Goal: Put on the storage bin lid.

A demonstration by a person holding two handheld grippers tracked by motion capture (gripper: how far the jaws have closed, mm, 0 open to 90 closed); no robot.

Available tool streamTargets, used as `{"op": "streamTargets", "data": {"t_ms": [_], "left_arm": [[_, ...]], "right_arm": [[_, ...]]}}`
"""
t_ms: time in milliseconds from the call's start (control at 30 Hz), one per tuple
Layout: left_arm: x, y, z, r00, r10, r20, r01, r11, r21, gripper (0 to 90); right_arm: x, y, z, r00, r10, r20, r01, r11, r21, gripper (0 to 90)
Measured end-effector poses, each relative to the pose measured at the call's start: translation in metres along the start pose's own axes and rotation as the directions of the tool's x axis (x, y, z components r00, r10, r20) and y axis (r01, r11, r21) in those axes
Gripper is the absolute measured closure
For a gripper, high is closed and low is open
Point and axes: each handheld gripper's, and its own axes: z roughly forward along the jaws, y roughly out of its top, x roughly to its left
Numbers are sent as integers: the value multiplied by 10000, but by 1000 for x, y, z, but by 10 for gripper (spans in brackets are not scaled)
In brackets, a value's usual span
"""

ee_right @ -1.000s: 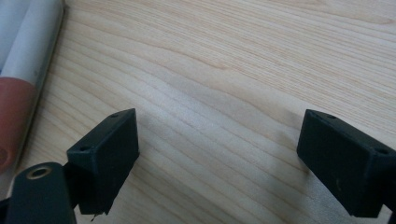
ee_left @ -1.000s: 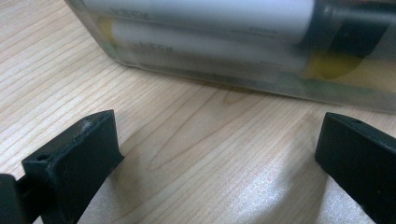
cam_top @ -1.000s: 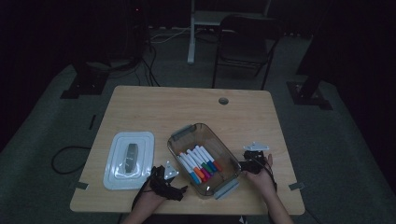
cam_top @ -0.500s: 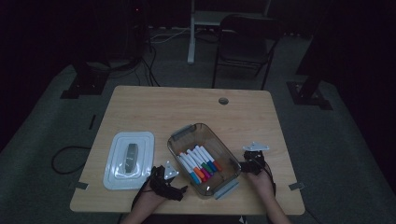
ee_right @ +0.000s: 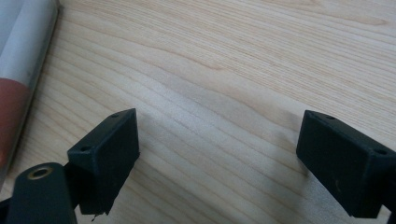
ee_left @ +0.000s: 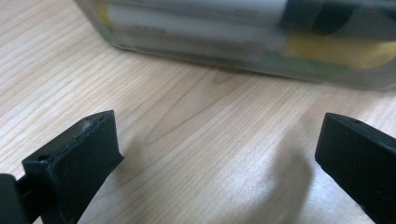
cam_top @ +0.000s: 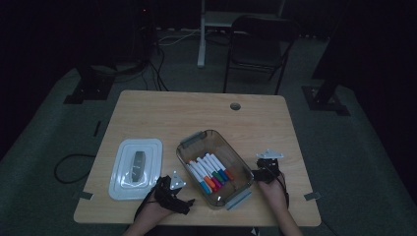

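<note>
Both grippers are held low over the table, one at each side of the marker container, with jaws apart and nothing gripped.

The left gripper (cam_top: 173, 192) is seen at the near left of the clear container (cam_top: 189, 142), its jaws spread wide over bare wood just beside the container wall (ee_left: 243, 60). The right gripper (cam_top: 265, 169) is held just right of the container, jaws likewise spread over bare table (ee_right: 224, 70). Several markers (cam_top: 211, 173) with coloured caps are laid side by side inside the container. Its white lid (cam_top: 136, 167) is lain flat to the left, near the left gripper. A black chair (cam_top: 255, 44) is seen beyond the far edge.
</note>
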Motion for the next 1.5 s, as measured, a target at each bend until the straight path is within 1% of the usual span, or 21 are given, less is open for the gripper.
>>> {"op": "streamTargets", "data": {"t_ms": [100, 300, 433, 533, 600, 667, 700, 733, 767, 833, 900, 967, 1067, 1133, 1200, 1233, 1267, 1300, 1333, 1433, 1500], "left_arm": [[4, -2, -10, 9999, -44, -107, 44, 10000, -20, 5], [20, -12, -31, 9970, -564, -525, 548, 9980, -317, 5], [34, -18, -46, 9877, -1139, -1073, 1059, 9913, -779, 5], [45, -22, -55, 9741, -1554, -1640, 1372, 9836, -1173, 5], [53, -24, -59, 9622, -1909, -1944, 1652, 9761, -1408, 5], [61, -26, -62, 9465, -2274, -2290, 1938, 9679, -1603, 5], [66, -27, -63, 9355, -2460, -2535, 2071, 9633, -1707, 5], [69, -28, -63, 9281, -2551, -2713, 2131, 9613, -1749, 5], [73, -29, -64, 9152, -2740, -2955, 2261, 9561, -1865, 6], [80, -31, -66, 8990, -2925, -3259, 2322, 9494, -2116, 39], [87, -34, -66, 8898, -2985, -3452, 2354, 9482, -2133, 56], [96, -36, -66, 8861, -3195, -3358, 2583, 9419, -2146, 61], [103, -40, -64, 8836, -3304, -3318, 2753, 9398, -2026, 80], [107, -44, -62, 8772, -3362, -3427, 2797, 9381, -2044, 178], [110, -45, -59, 8768, -3405, -3396, 2886, 9374, -1950, 186], [112, -47, -58, 8743, -3468, -3396, 2945, 9352, -1968, 226], [114, -47, -57, 8764, -3498, -3312, 3004, 9343, -1920, 252], [115, -48, -56, 8776, -3521, -3255, 3046, 9336, -1885, 253], [115, -48, -55, 8792, -3476, -3257, 3027, 9357, -1814, 293], [116, -49, -51, 8740, -3527, -3343, 3163, 9351, -1597, 386], [116, -50, -51, 8736, -3606, -3267, 3211, 9317, -1697, 453]], "right_arm": [[0, 0, 0, 10000, 1, 0, -1, 10000, -2, 128], [0, 0, 0, 10000, -9, 5, 9, 10000, -2, 128], [0, 0, 0, 10000, -14, 7, 14, 10000, -2, 129], [0, 0, 0, 10000, -14, 5, 14, 10000, -1, 129], [0, 0, 0, 10000, -13, 7, 13, 10000, 0, 129], [0, 0, 0, 10000, -13, 8, 13, 10000, -1, 129], [0, 0, 0, 10000, -18, 9, 18, 10000, -2, 129], [0, 0, 0, 10000, -8, 3, 8, 10000, 3, 129], [0, 0, 0, 10000, -8, 0, 8, 10000, 3, 129], [0, 0, 0, 10000, -39, -42, 40, 10000, 6, 129], [0, 0, 0, 10000, -49, -53, 49, 10000, 6, 128], [0, 0, 0, 10000, -34, -77, 34, 10000, 6, 127], [1, 0, 0, 9998, -121, -154, 121, 9999, -1, 127], [3, -1, -1, 9983, -461, -363, 458, 9989, -89, 128], [8, -3, -5, 9933, -969, -632, 953, 9951, -269, 128], [9, -3, -6, 9914, -1064, -763, 1039, 9939, -361, 128], [11, -4, -8, 9892, -1111, -959, 1071, 9932, -465, 128], [12, -4, -10, 9887, -1103, -1013, 1059, 9932, -479, 130], [13, -4, -11, 9890, -1064, -1032, 1018, 9936, -495, 140], [11, -6, -14, 9881, -858, -1275, 785, 9950, -615, 137], [9, -8, -14, 9874, -649, -1444, 548, 9958, -729, 137]]}}
